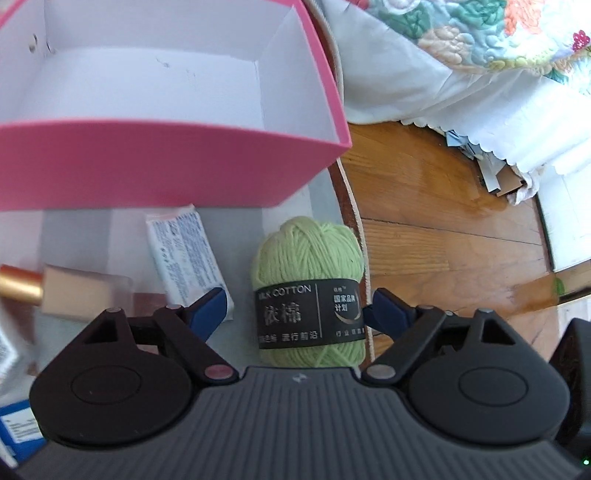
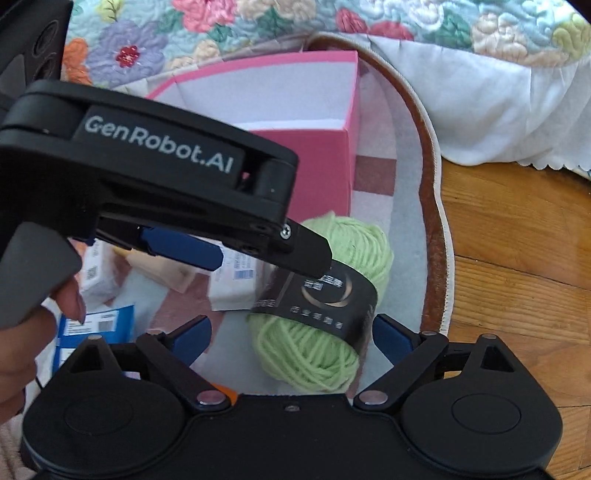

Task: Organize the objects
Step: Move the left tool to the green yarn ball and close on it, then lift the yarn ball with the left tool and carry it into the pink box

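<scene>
Yarn: pale green ball of cotton yarn with a black paper band [image 1: 308, 291], lower centre of the left wrist view, lying on the pale mat near its brown-edged rim, just in front of the box's near right corner.
Left gripper: black two-finger gripper with blue pads [image 1: 295, 308], spread wide on either side of the yarn band; right pad touching or nearly touching the label, left pad clear of it; not yet clamped, likely lined up across the band because it gives a firmer bite than loose strands.
Right gripper: second black gripper with blue pads [image 2: 291, 334], lower centre of its own view, likewise released, with the yarn [image 2: 321, 306] between and just ahead of its fingers; probably waiting nearby rather than grasping.
Box: open pink cardboard box with white inside [image 1: 166, 162], upper left of the left view, nothing visible inside; plausibly the place the yarn is meant to go.
Clutter: white printed packet [image 1: 184, 262] left of the yarn; beige sponge block [image 1: 70, 295] and gold tube [image 1: 20, 286] at the left edge, well apart from the pads.
Surroundings: wooden floor [image 1: 461, 240] at right, floral quilt [image 2: 332, 18] along the top.
</scene>
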Tool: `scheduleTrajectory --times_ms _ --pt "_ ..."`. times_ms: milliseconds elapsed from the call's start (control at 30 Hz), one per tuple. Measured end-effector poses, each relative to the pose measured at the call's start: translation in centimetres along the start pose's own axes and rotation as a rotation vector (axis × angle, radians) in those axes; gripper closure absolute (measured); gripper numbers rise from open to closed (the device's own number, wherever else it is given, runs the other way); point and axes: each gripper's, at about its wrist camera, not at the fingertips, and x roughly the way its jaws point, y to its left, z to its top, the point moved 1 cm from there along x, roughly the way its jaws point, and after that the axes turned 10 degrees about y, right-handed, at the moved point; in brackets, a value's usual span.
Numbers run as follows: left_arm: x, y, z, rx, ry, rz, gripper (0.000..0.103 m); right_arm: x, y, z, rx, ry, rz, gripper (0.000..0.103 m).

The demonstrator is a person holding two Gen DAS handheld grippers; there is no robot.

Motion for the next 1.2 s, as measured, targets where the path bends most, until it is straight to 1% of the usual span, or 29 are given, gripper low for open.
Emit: scheduleTrajectory --times_ms 67,133,167,200,233,267,300,333,400,467,567,667,733,867,1033,1200 --pt "0.7 0.3 -0.2 -0.015 0.014 -0.020 0.022 0.4 -0.4 0.0 0.017 0.008 -0.002 0.007" --pt "1.5 0.8 -0.4 -0.036 0.025 -0.026 0.027 0.8 -0.8 -0.2 0.032 0.017 0.014 0.007" --pt "2.0 1.1 -0.6 -0.039 0.037 -0.027 0.031 1.2 -0.9 -0.3 0.033 0.029 0.028 0.007" --pt "2.5 1.4 -0.7 -0.045 0.053 -0.045 0.035 1.6 -1.0 -0.3 0.036 0.040 0.042 0.009" --pt "2.8 1.7 -0.8 -0.061 0.065 -0.082 0.040 1.9 -1.0 -0.4 0.038 0.044 0.048 0.010" --pt "3.0 1.9 -0.8 -0.077 0.070 -0.107 0.041 2.2 -1.0 -0.5 0.046 0.051 0.033 0.013" --pt "3.0 1.9 -0.8 -0.078 0.063 -0.098 0.042 2.4 -1.0 -0.5 0.055 0.055 0.015 0.022" --pt "2.8 1.8 -0.9 -0.068 0.058 -0.092 0.045 2.4 -1.0 -0.6 0.065 0.051 -0.001 0.026" --pt "2.2 1.4 -1.2 -0.049 0.048 -0.095 0.048 1.7 -1.2 -0.8 0.083 0.032 0.009 0.033" --pt "1.4 1.2 -1.9 -0.048 0.049 -0.103 0.048 0.8 -1.3 -1.0 0.101 0.031 0.029 0.036" --pt "-0.5 0.7 -2.9 -0.044 0.052 -0.111 0.048 -0.8 -0.8 -1.6 0.092 0.018 0.025 0.037" --pt "-2.3 -0.2 -3.7 -0.045 0.073 -0.103 0.048 -2.7 0.1 -2.2 0.084 0.016 0.030 0.037" --pt "-3.9 -0.7 -4.4 -0.046 0.092 -0.091 0.048 -3.8 0.8 -2.2 0.077 0.028 0.038 0.037" --pt "-7.8 -2.0 -5.8 -0.021 0.096 -0.080 0.047 -6.9 2.5 -2.3 0.081 0.054 0.036 0.037" --pt "-13.3 -3.3 -6.6 -0.014 0.076 -0.063 0.047 -11.0 4.6 -1.4 0.039 0.042 0.047 0.037" --pt "-17.9 -4.4 -6.8 0.015 0.025 -0.042 0.046 -14.3 6.3 -0.2 -0.015 0.010 0.068 0.037"
